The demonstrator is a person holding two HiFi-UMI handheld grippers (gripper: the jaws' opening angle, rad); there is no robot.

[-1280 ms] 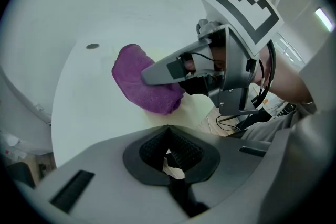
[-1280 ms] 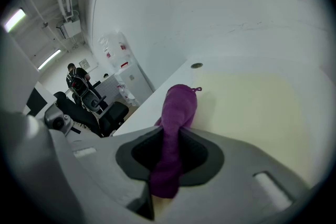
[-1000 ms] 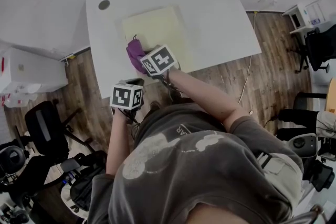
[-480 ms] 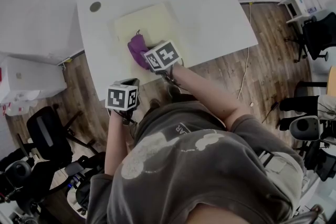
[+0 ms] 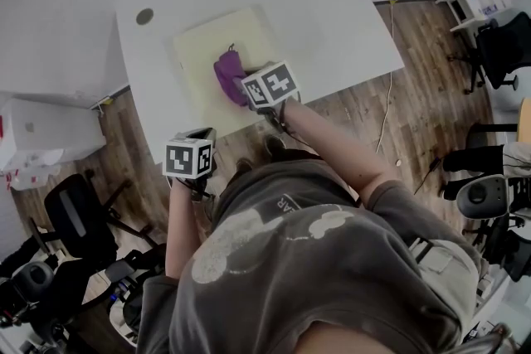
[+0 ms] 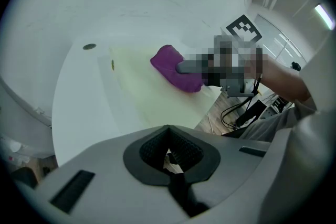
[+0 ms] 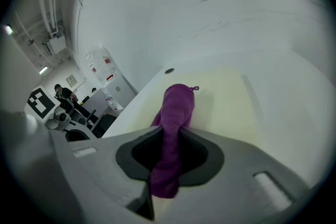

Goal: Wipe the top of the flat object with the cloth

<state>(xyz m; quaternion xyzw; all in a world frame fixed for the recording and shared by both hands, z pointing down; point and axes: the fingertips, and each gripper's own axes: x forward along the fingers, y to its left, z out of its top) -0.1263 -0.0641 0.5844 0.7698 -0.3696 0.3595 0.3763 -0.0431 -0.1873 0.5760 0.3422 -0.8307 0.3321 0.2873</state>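
A pale yellow flat board [image 5: 199,50] lies on the white table [image 5: 332,21]. On the board's near half rests a purple cloth [image 5: 230,74], and my right gripper [image 5: 247,89] is shut on its near end. Along the right gripper's jaws, the cloth [image 7: 177,110] stretches from them out across the board [image 7: 226,94]. My left gripper [image 5: 202,134] hangs off the table's near edge, apart from the board, shut and empty [image 6: 168,153]. The left gripper view takes in the cloth [image 6: 173,71] on the board [image 6: 139,94].
A round grommet hole [image 5: 145,16] sits at the table's far left corner. A small dark speck [image 6: 112,64] marks the board's far end. A white cabinet [image 5: 41,133] and black chairs [image 5: 75,215] stand on the wood floor to the left, more chairs [image 5: 506,46] to the right.
My right gripper has dragged the cloth from the board's left near edge toward its middle. The left gripper has stayed by the table's near edge.
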